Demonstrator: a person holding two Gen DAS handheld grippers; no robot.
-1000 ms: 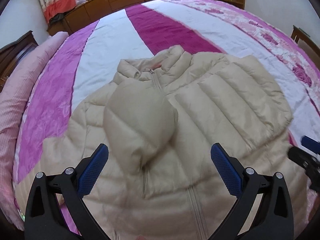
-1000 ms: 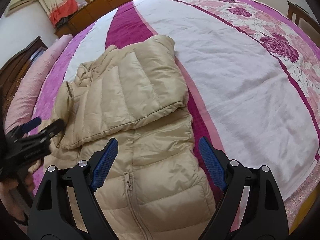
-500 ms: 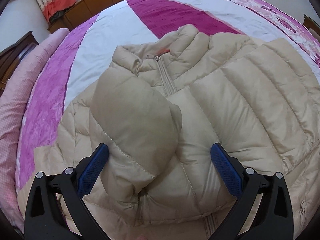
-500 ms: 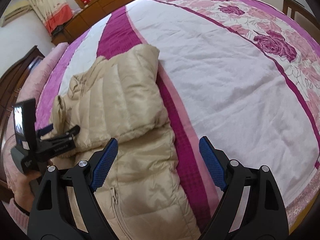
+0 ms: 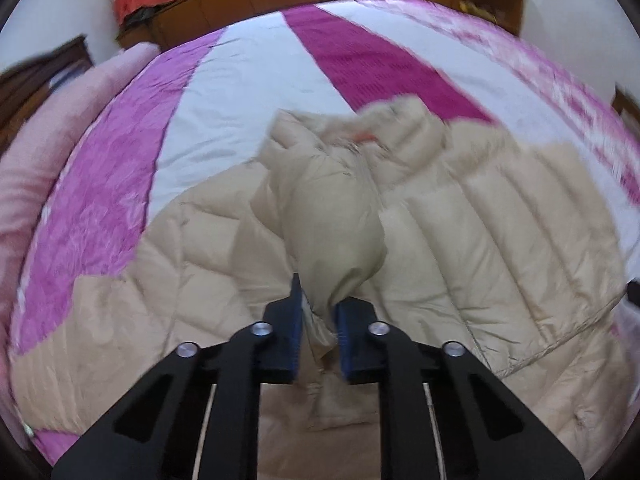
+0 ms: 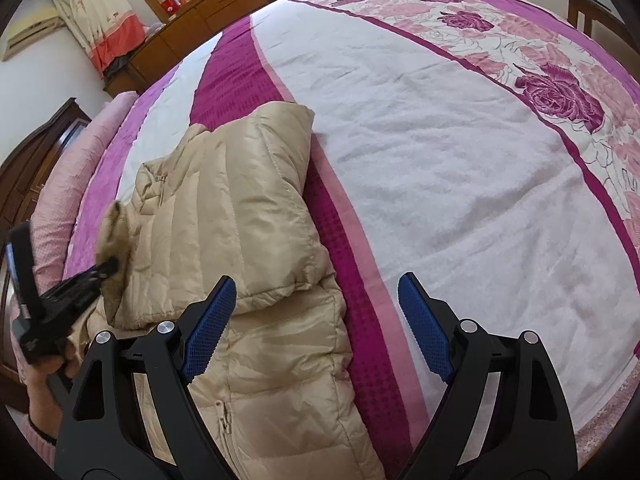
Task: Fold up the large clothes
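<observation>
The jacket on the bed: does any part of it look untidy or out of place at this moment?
Only one thing stands out. The left sleeve stands bunched up over the front of the beige puffer jacket, because the left gripper pinches its cuff. The right sleeve lies folded flat across the chest. The right gripper is open and empty.

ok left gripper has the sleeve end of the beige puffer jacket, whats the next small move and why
Probably draw the left gripper, shut on the cuff of the beige quilted puffer jacket's sleeve, across the jacket body and lay it flat. That sleeve stands bunched over the zip, while the other sleeve is already folded over the front. The right gripper is open, holding nothing.
</observation>
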